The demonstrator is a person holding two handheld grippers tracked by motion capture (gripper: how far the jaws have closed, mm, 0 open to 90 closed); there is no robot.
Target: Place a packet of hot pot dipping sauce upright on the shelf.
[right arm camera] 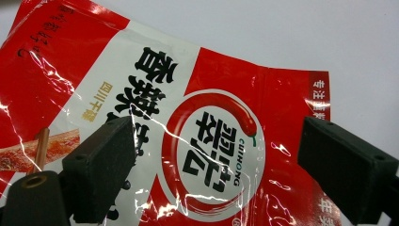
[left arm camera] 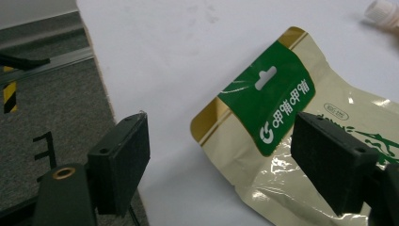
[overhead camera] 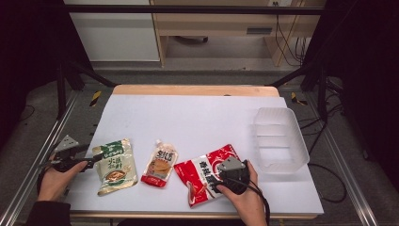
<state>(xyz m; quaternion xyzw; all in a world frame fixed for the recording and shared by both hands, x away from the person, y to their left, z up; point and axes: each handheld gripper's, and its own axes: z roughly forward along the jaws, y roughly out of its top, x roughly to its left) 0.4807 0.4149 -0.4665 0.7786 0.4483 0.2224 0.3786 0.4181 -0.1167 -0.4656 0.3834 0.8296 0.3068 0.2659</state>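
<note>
Over the red pouch [overhead camera: 206, 173] at the table's [overhead camera: 197, 117] near edge, I'm hovering my right gripper [overhead camera: 225, 178] with jaws wide, nothing pinched. I'm reckoning the slick film could slide away. Left gripper [overhead camera: 89, 160] is gaping beside the green pouch [overhead camera: 115, 165].

Left tongs [left arm camera: 221, 162] open wide, two black jaws rising from the bottom, nothing between the pads. Green-and-gold pouch [left arm camera: 291, 122] lies flat on the white surface [left arm camera: 188, 42], green header with hang slot pointing up-left (white logo and characters on it). Right jaw overlaps the pouch's body; left jaw sits at the surface's edge. Grey floor [left arm camera: 51, 103] beyond the edge, with a yellow-black striped strip [left arm camera: 9, 96]. White cap of a spout [left arm camera: 383, 12] at the top right corner.
</note>
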